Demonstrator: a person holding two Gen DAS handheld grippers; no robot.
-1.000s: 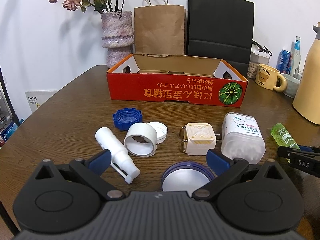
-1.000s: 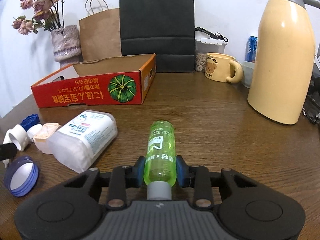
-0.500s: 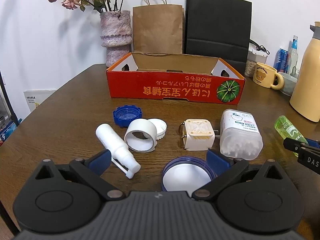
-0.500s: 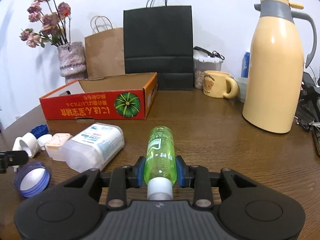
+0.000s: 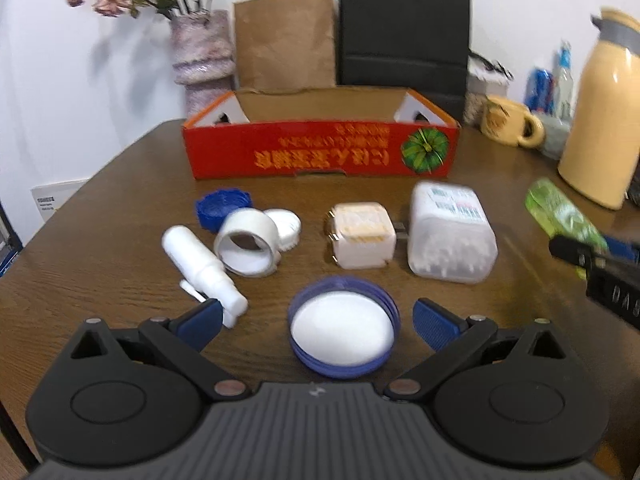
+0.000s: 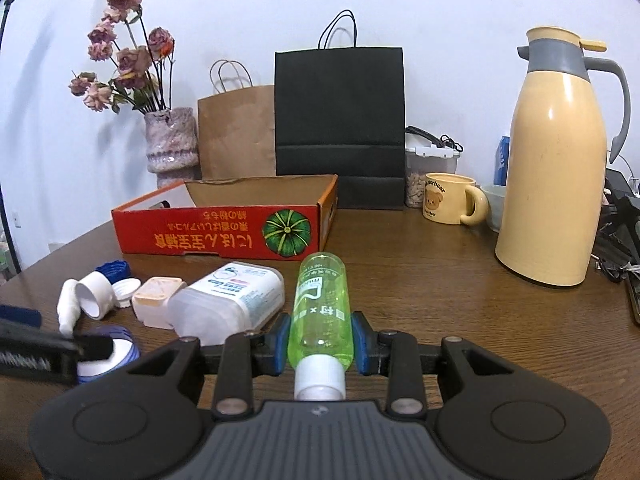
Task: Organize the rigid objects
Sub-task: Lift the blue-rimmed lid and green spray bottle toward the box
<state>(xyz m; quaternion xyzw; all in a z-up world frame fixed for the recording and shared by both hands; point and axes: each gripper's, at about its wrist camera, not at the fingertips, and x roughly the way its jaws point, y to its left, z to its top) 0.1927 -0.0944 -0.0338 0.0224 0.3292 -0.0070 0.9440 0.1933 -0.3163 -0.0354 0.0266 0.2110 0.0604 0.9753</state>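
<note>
My right gripper [image 6: 320,342] is shut on a green bottle [image 6: 322,312] with a white cap and holds it above the table; the bottle also shows in the left wrist view [image 5: 560,210]. My left gripper [image 5: 316,320] is open and empty, with a purple lid [image 5: 344,330] lying between its fingers. On the table lie a white spray bottle [image 5: 196,260], a white tape roll [image 5: 248,242], a blue cap [image 5: 222,208], a white cap [image 5: 286,226], a cream plug adapter [image 5: 362,234] and a clear cotton-swab box [image 5: 450,232]. An open red cardboard box [image 5: 320,152] stands behind them.
A yellow thermos [image 6: 556,176], a yellow bear mug [image 6: 452,204], a clear jar [image 6: 428,172], a black bag [image 6: 340,128], a brown paper bag [image 6: 236,132] and a vase of dried flowers [image 6: 170,144] stand along the back. Black gear [image 6: 624,232] lies at the far right.
My right gripper has risen with the green bottle, lifting it off the table. My left gripper has drawn back and up a little, still open over the purple lid.
</note>
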